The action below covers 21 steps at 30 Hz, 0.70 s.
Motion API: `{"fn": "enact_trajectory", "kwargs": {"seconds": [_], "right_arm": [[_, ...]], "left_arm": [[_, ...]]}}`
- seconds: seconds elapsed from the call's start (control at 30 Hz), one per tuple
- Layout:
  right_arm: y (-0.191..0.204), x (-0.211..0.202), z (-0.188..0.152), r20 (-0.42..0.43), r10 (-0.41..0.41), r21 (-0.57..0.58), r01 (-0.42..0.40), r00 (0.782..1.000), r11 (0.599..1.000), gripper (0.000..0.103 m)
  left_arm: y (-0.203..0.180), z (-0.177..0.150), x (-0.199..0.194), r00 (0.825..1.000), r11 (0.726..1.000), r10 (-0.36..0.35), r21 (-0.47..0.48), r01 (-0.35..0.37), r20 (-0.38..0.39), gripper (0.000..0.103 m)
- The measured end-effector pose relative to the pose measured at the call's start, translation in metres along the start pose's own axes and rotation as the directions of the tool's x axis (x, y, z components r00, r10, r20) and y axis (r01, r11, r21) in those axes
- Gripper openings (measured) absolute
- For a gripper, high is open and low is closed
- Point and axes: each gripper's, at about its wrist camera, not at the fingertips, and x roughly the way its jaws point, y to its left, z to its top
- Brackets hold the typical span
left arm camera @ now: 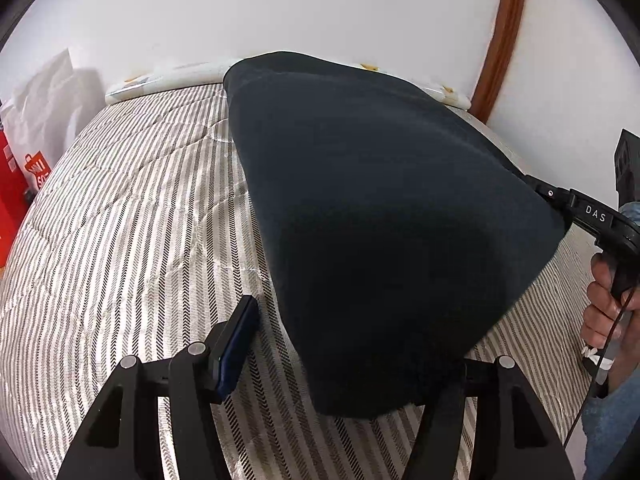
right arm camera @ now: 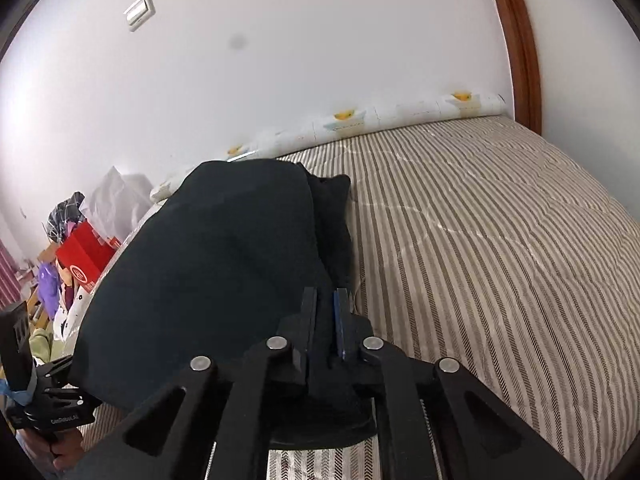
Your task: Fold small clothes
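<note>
A dark navy garment (left arm camera: 380,220) hangs stretched above the striped bed, far end resting near the pillow. In the left wrist view my left gripper (left arm camera: 344,344) stands wide open; its left finger (left arm camera: 236,340) shows bare, and the cloth drapes over the right finger, hiding it. My right gripper (left arm camera: 556,196) shows at the right, clamped on the garment's corner. In the right wrist view my right gripper (right arm camera: 325,316) is shut on the garment's (right arm camera: 208,264) edge, with the cloth between the pads. The left gripper's body (right arm camera: 44,404) sits at the lower left under the cloth.
A striped quilt (right arm camera: 480,240) covers the bed. A white printed pillow (right arm camera: 400,118) lies along the wall. A red box (right arm camera: 84,258), bags and clutter stand left of the bed. A brown door frame (right arm camera: 520,40) is at the right.
</note>
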Motion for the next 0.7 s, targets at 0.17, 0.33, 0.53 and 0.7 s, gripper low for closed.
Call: {"fn": "enact_trajectory", "kwargs": {"seconds": [0.17,0.33,0.53,0.7], "right_arm": [[0.009,-0.014,-0.004,-0.013,-0.064,-0.056,0.063,0.998,0.996,0.015],[0.011,-0.02,-0.011,-0.079,-0.12,-0.115,0.11,0.99,0.987,0.015],[0.019,-0.043,0.008,-0.063,-0.106,-0.145,0.096,0.992,0.985,0.022],[0.033,-0.028,0.036,-0.067,-0.107,-0.169,0.095,0.992,0.981,0.03]], "left_arm": [[-0.004,-0.011,-0.021,0.997,0.996,-0.082,0.019,0.082,0.008,0.058],[-0.004,-0.017,-0.058,0.986,0.989,-0.146,0.002,0.146,0.08,0.058],[0.007,0.012,-0.062,0.994,0.998,-0.048,-0.023,0.05,0.094,0.058],[0.02,0.019,-0.03,1.0,0.998,-0.025,-0.065,0.026,0.012,0.06]]}}
